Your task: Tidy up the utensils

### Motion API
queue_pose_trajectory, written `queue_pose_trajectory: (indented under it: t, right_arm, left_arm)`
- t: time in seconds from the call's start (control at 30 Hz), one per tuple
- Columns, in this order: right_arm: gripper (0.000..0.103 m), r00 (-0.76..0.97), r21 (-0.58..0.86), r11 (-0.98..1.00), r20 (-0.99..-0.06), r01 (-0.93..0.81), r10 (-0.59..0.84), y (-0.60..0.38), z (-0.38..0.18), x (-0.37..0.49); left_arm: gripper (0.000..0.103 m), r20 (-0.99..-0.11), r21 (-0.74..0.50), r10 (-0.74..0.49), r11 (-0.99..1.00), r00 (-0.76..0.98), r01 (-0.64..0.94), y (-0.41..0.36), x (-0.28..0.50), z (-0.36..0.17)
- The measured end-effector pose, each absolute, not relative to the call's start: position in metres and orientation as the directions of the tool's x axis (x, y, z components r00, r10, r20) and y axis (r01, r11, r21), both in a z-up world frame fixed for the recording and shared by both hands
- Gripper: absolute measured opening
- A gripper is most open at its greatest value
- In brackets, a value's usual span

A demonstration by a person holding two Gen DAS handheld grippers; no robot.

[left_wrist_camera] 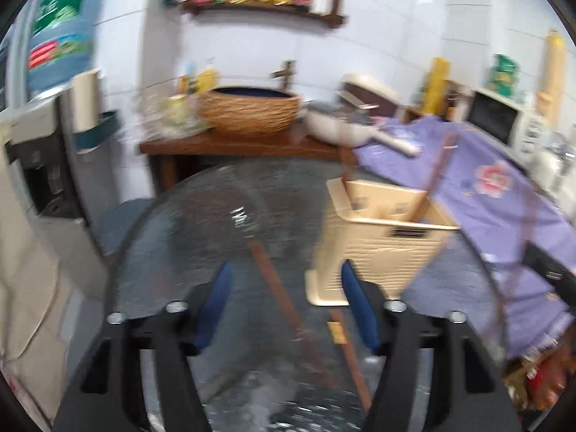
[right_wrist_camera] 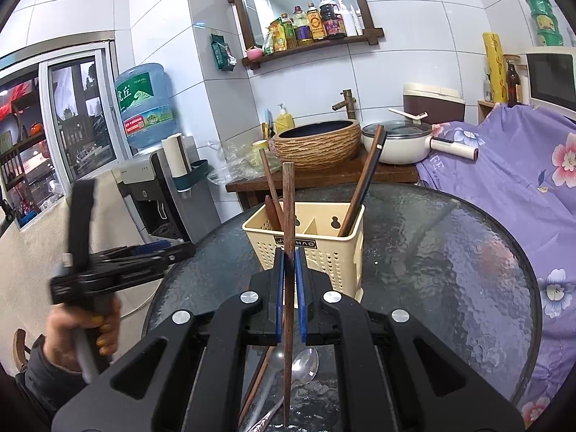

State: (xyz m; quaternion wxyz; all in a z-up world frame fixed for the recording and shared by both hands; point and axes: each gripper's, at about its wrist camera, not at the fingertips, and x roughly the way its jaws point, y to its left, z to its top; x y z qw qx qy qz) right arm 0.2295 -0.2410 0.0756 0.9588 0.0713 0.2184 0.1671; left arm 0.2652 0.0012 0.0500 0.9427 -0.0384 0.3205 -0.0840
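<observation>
Chopsticks: three in caddy (right_wrist_camera: 316, 248), one (right_wrist_camera: 288, 216) gripped.

cream perforated caddy (right_wrist_camera: 316, 252), brown chopstick (right_wrist_camera: 288, 216), purple floral cloth (right_wrist_camera: 504, 180)

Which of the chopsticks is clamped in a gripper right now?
The wooden chopstick standing upright between the right gripper's blue pads. The others are loose: some stand in the cream basket, others lie on the glass table.

You can read mirrored lettering, seemingly "JIEHAO", on the dark plate of the cream utensil basket (right_wrist_camera: 324, 252); the far-left water jug (right_wrist_camera: 147, 104) shows "TIGER HILL", two large Chinese characters and "96000".
</observation>
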Motion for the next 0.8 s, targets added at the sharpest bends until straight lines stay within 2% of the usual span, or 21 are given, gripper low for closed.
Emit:
queue_pose_trajectory:
  t: [0.17, 0.23, 0.4, 0.6, 0.8]
  right_arm:
    - [0.007, 0.842, 0.219, 0.936, -0.414, -0.275, 0.345, -0.244, 0.068, 0.23]
    - [0.007, 0.843, 0.225, 0.937, -0.417, -0.266, 0.339, -0.246, 0.065, 0.23]
    - [0.007, 0.844, 0.226, 0.94, -0.421, -0.257, 0.332, -0.249, 0.065, 0.231]
    - [0.007, 0.841, 0.224, 0.94, -0.428, -0.257, 0.331, -0.249, 0.063, 0.23]
    - [0.007, 0.834, 0.229, 0.939, -0.438, -0.257, 0.335, -0.248, 0.057, 0.231]
  left_arm:
    - [0.063, -0.709, -0.048, -0.082, 0.997, 0.7, 0.068, 0.004, 0.313, 0.01]
    - [0.063, -0.744, -0.045, -0.081, 0.996, 0.663, 0.071, -0.001, 0.329, -0.006]
    - [0.06, -0.787, -0.028, -0.051, 0.998, 0.614, 0.047, -0.013, 0.366, -0.031]
    - [0.037, -0.84, -0.086, -0.085, 0.996, 0.537, 0.024, -0.02, 0.412, -0.049]
    - [0.035, -0.845, -0.171, -0.157, 0.985, 0.511, 0.02, -0.019, 0.423, -0.056]
